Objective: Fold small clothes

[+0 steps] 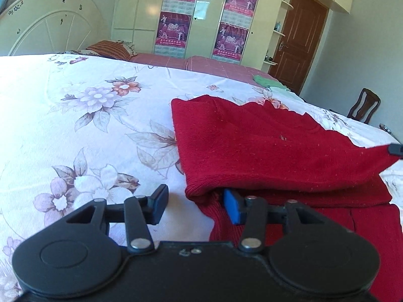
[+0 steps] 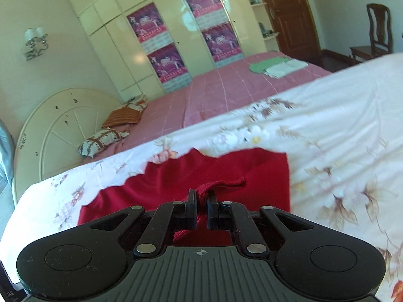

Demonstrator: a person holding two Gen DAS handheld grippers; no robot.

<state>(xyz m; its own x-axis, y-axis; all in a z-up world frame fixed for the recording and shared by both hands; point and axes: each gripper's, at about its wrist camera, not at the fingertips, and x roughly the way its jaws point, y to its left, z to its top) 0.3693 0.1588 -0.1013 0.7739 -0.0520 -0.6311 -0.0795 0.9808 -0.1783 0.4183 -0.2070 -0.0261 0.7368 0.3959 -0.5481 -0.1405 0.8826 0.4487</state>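
A red knit garment (image 1: 277, 151) lies on the floral white bedspread (image 1: 75, 125), its upper layer folded over a lower one. My left gripper (image 1: 196, 205) is open at the garment's near left corner; its right finger (image 1: 233, 207) is tucked under the folded edge and its left finger rests on the bedspread. In the right wrist view my right gripper (image 2: 201, 207) is shut on a bunched edge of the red garment (image 2: 214, 171) and holds it lifted a little. The right gripper's tip also shows at the right edge of the left wrist view (image 1: 395, 149), pinching the garment's corner.
A pink-covered bed (image 2: 226, 85) stands beyond, with folded green and white clothes (image 2: 277, 66) and pillows (image 2: 121, 120). A cream headboard (image 1: 50, 30), wardrobes with posters (image 1: 176, 25), a brown door (image 1: 299, 42) and a wooden chair (image 2: 377, 35) are around.
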